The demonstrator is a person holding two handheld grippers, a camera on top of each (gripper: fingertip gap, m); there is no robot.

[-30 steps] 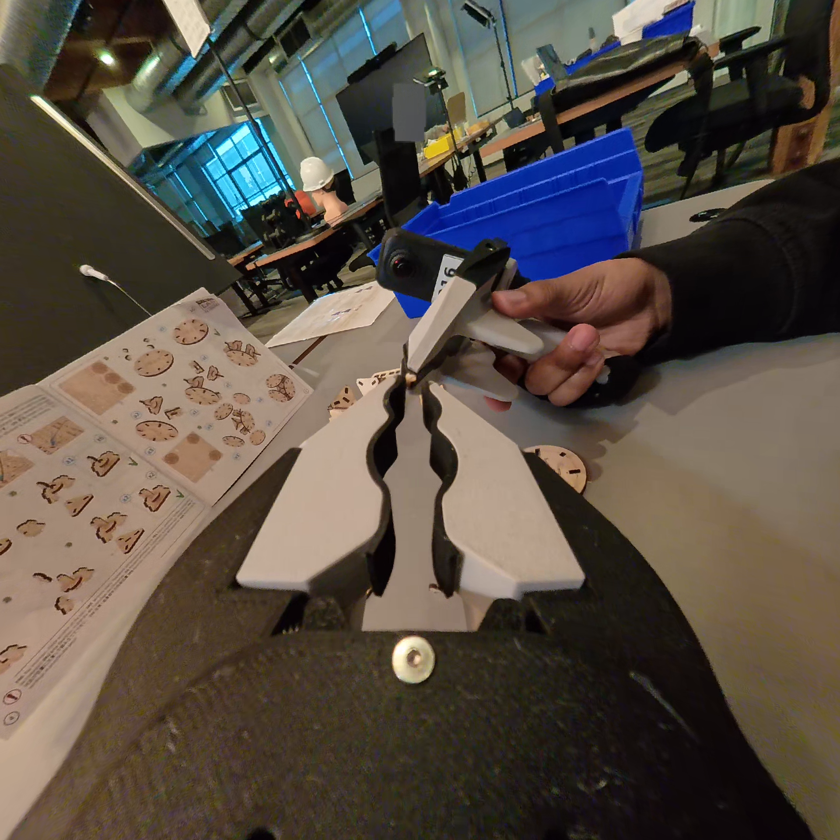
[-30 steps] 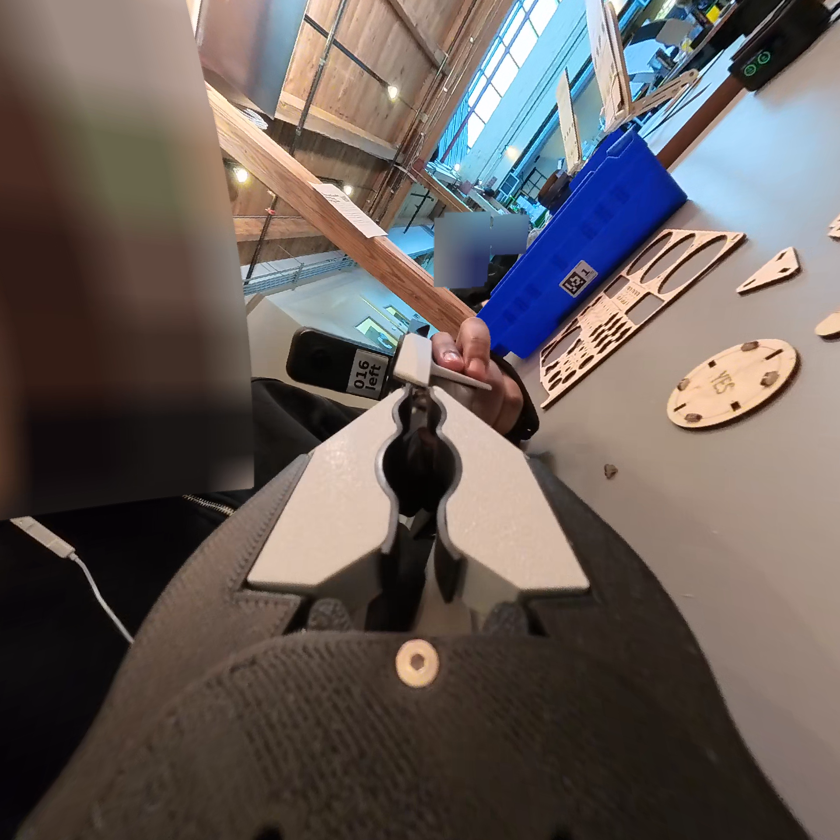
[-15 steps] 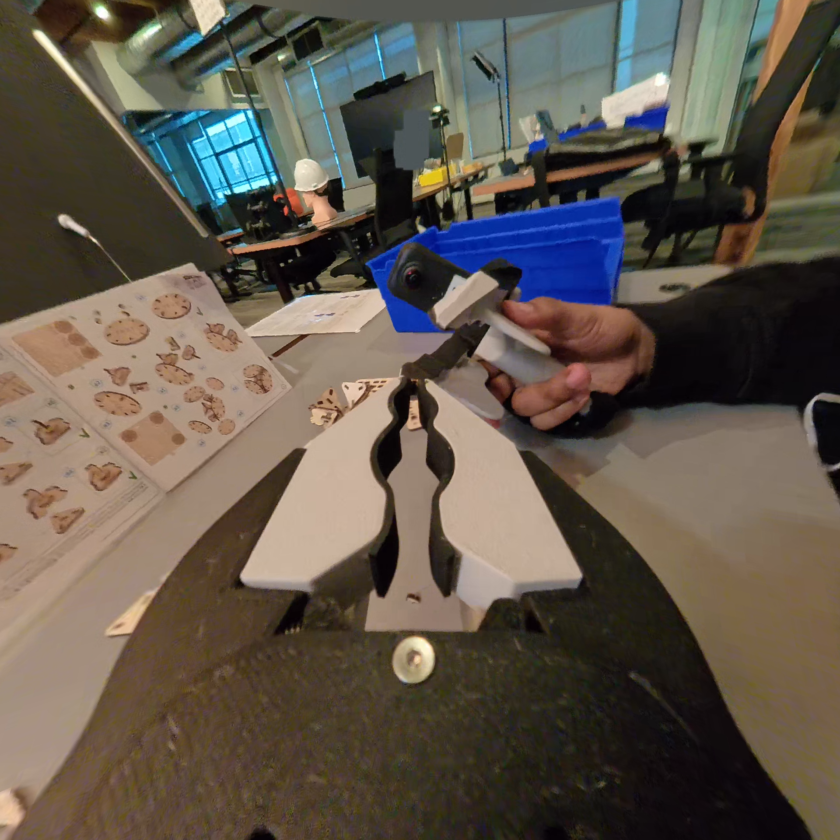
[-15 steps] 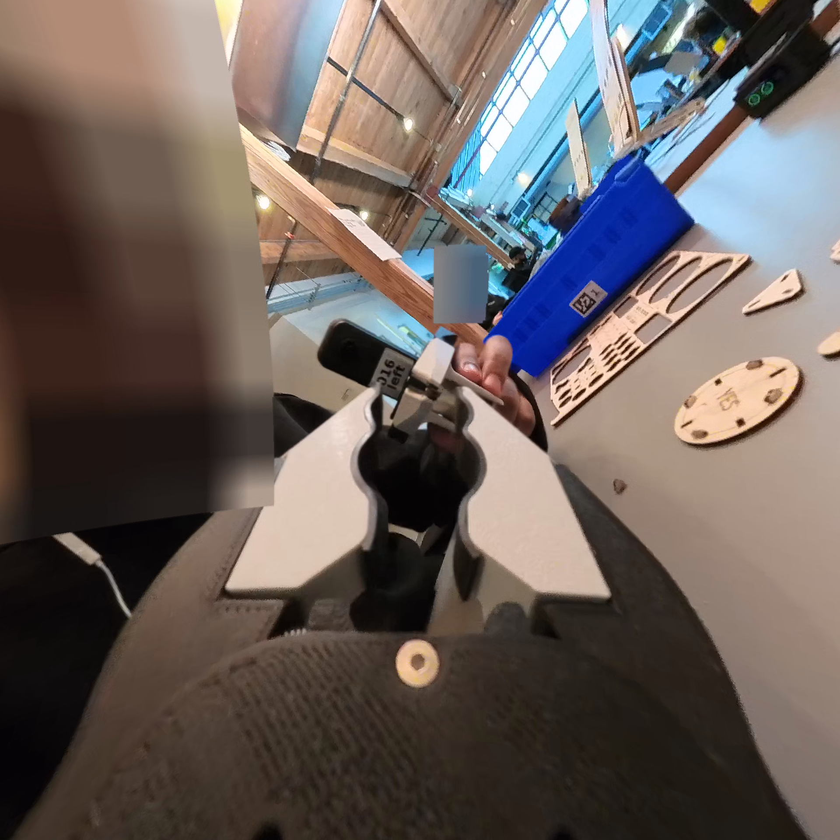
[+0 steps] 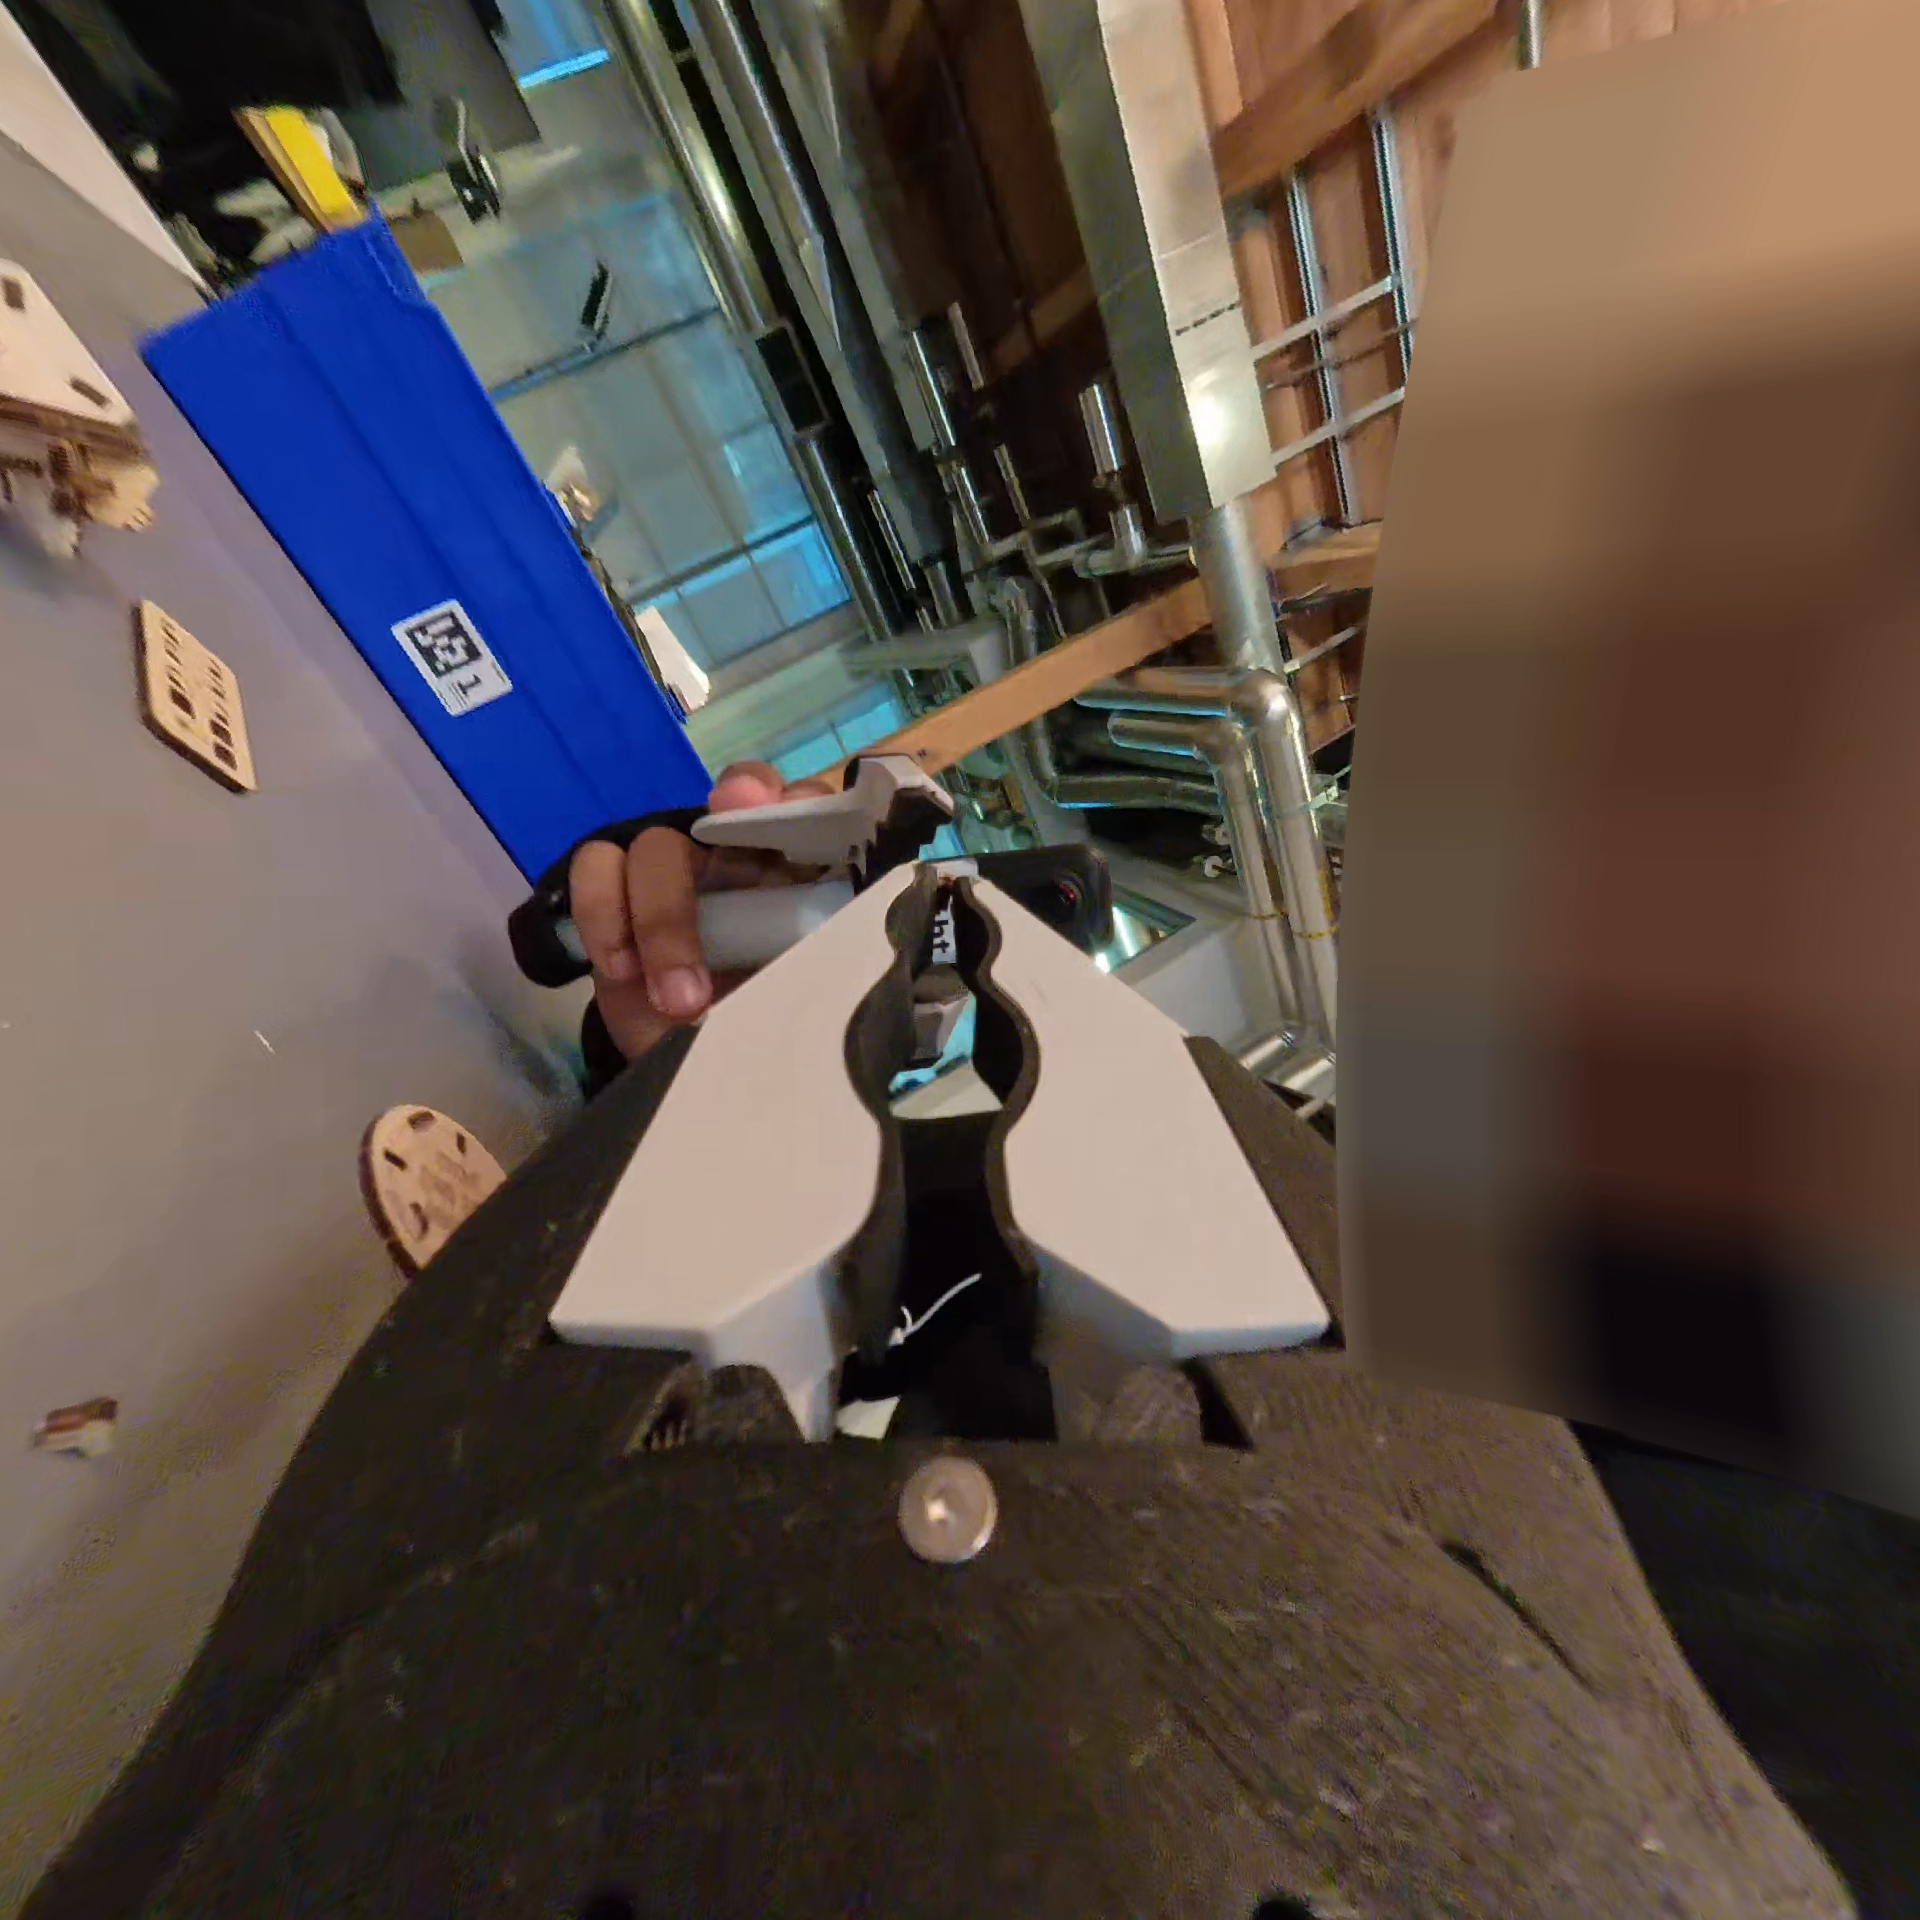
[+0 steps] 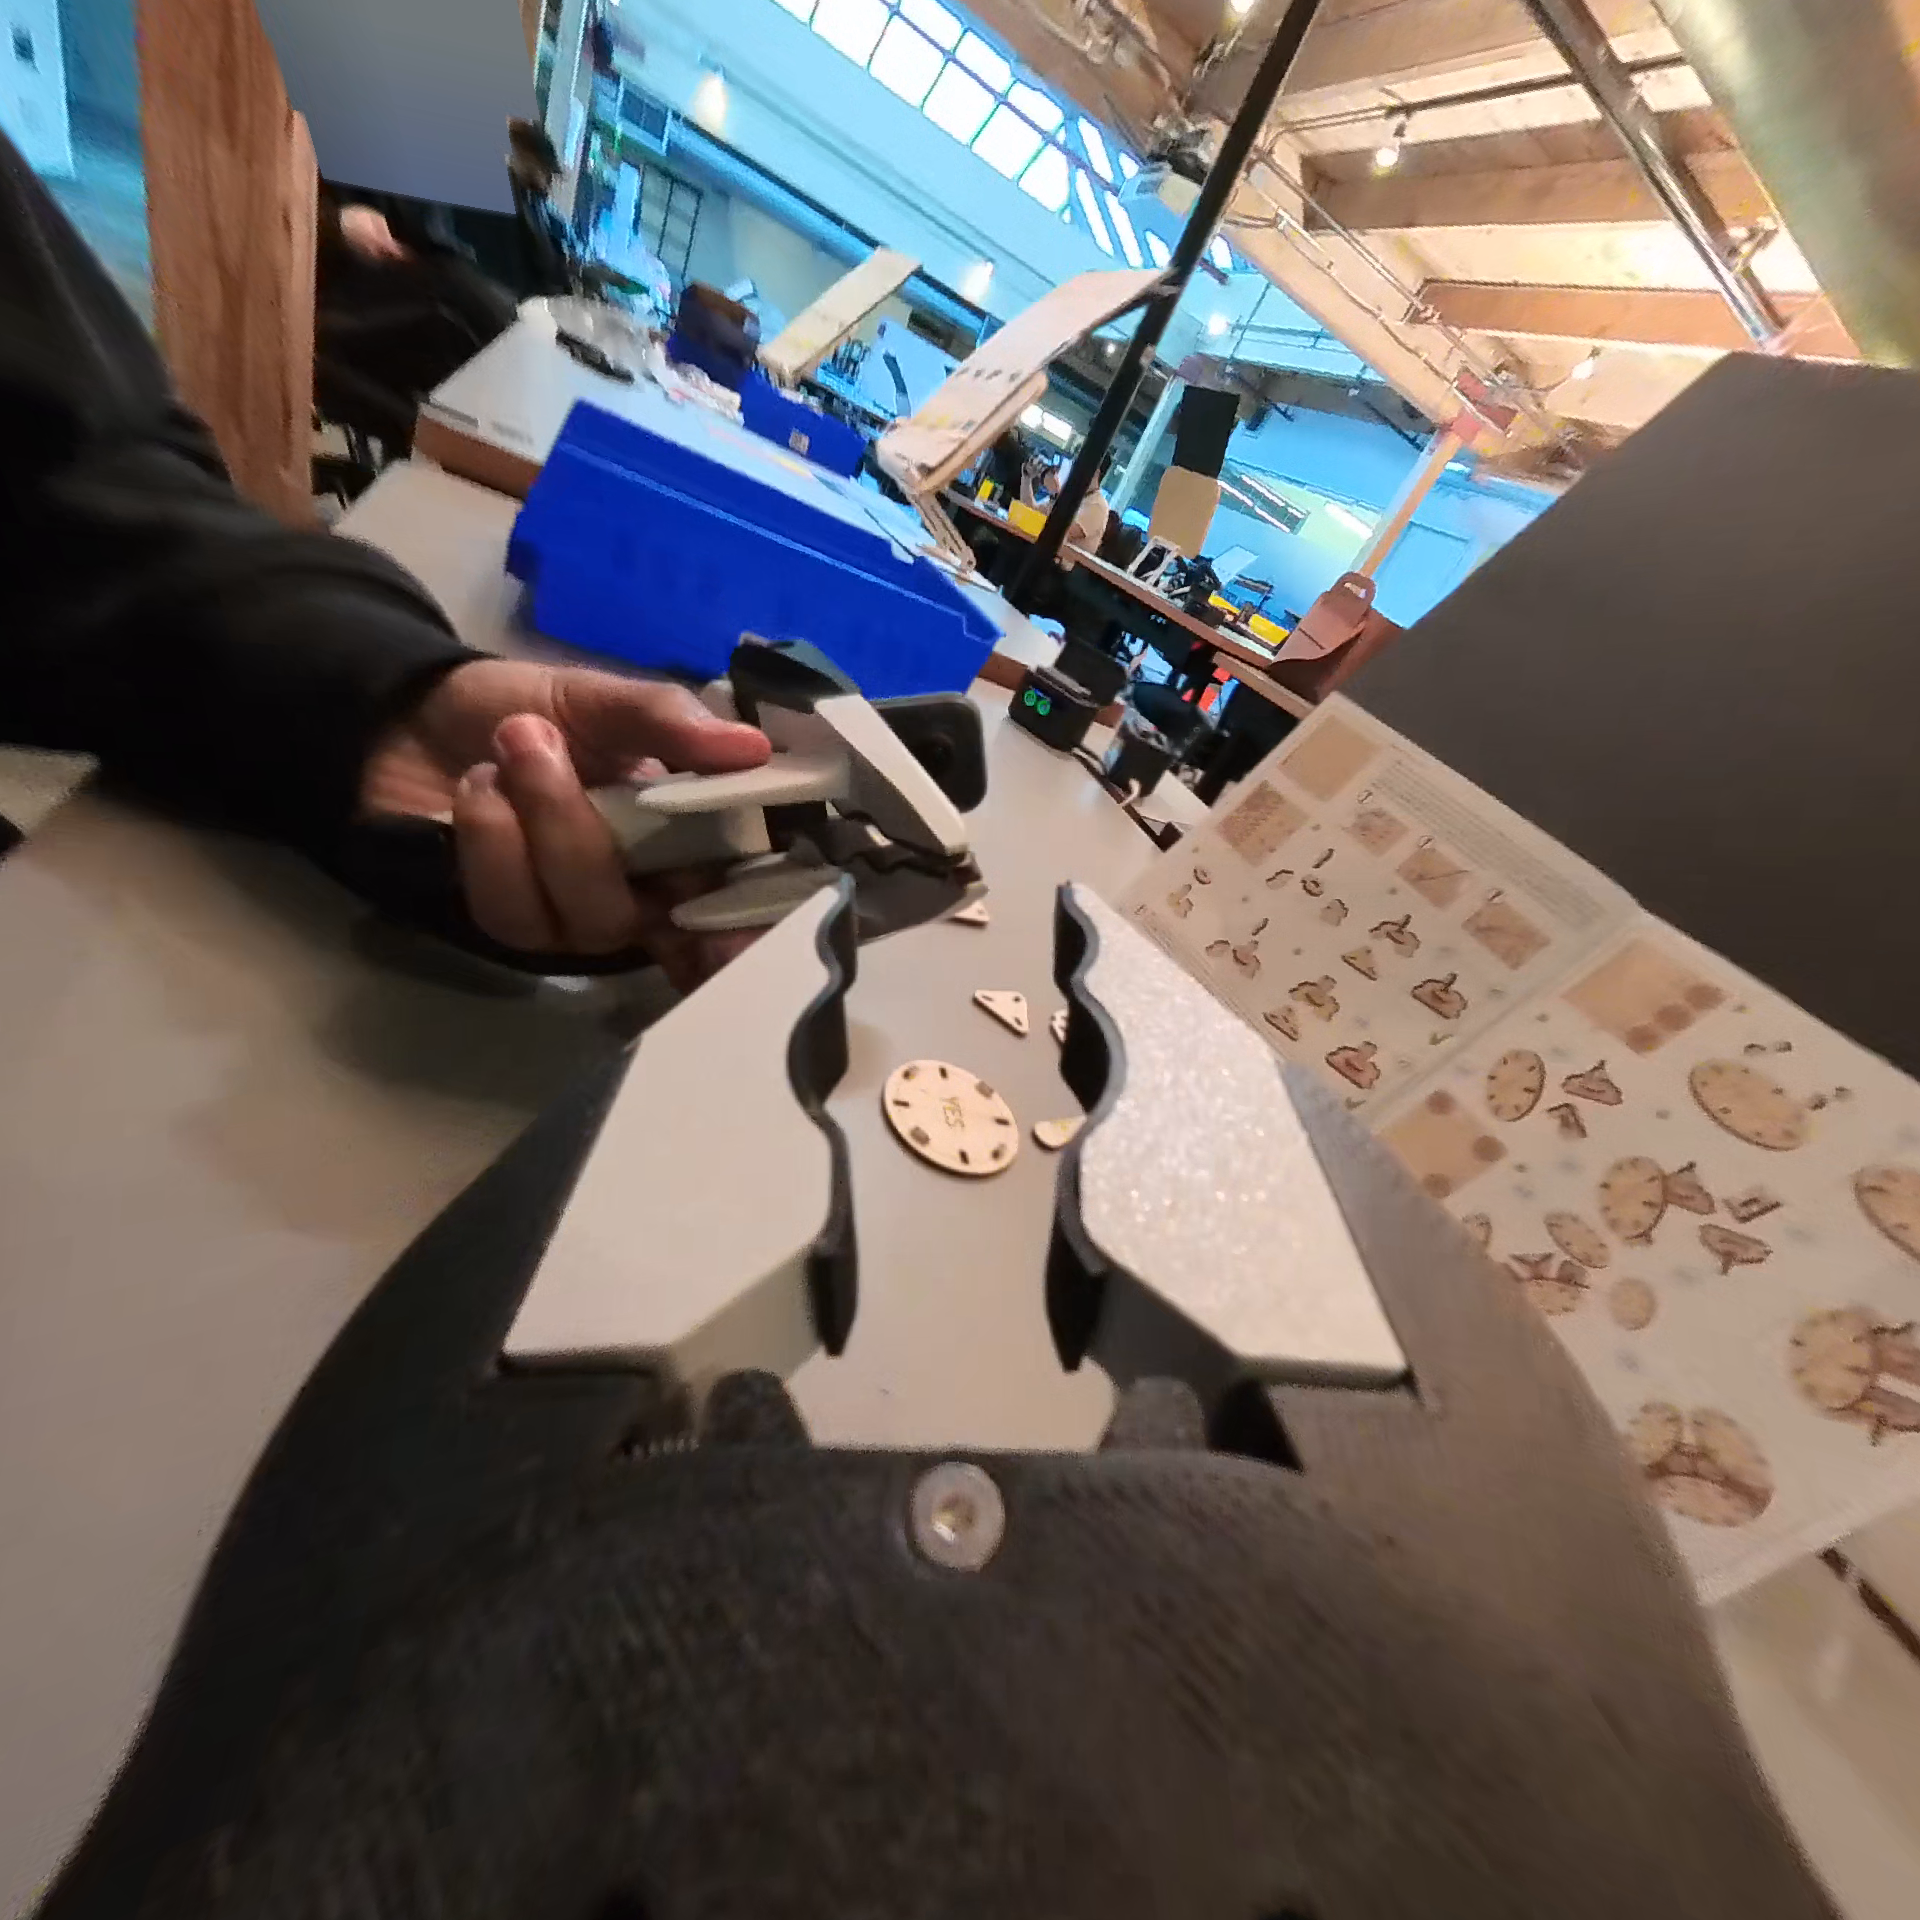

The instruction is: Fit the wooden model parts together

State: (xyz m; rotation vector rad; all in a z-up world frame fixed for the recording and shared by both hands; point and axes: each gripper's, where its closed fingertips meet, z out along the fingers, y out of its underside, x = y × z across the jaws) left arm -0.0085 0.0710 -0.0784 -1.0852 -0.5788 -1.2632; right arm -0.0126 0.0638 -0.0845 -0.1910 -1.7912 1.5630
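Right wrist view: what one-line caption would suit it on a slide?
Open right gripper above a grey table with a round wooden disc, beside the shut left gripper and an instruction sheet.

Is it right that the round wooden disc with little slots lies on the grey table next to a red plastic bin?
Not quite. The round wooden disc with little slots does lie on the grey table, but the plastic bin is blue, not red, as the right wrist view shows.
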